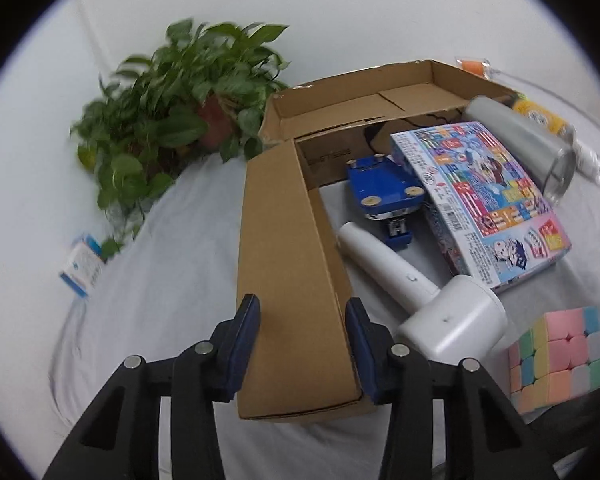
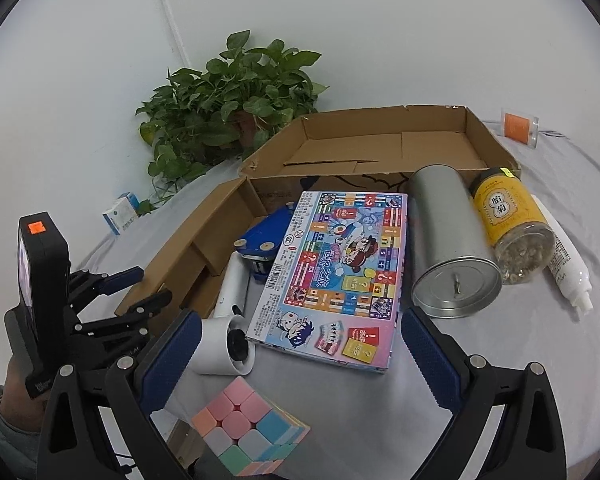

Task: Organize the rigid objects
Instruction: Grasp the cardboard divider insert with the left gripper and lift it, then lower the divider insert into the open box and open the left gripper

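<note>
A cardboard box (image 1: 332, 100) (image 2: 380, 136) lies open on its side on the white cloth. My left gripper (image 1: 302, 344) is open, its fingers on either side of the box's left flap (image 1: 288, 280); it shows in the right wrist view (image 2: 136, 288). My right gripper (image 2: 300, 354) is open and empty, just before a colourful board game box (image 2: 332, 276) (image 1: 480, 200). Beside the game lie a white hair dryer (image 2: 228, 320) (image 1: 428, 304), a blue toy car (image 2: 264, 240) (image 1: 384, 188), a silver tin can (image 2: 448, 240) (image 1: 528, 144), a yellow jar (image 2: 508, 220), a white tube (image 2: 568, 264) and a pastel cube (image 2: 248, 428) (image 1: 556, 356).
A potted green plant (image 2: 236, 96) (image 1: 172, 104) stands at the back left by the wall. A small blue and white carton (image 2: 120, 212) (image 1: 80, 264) lies left of the box. A small orange container (image 2: 518, 126) (image 1: 474, 65) sits at the back right.
</note>
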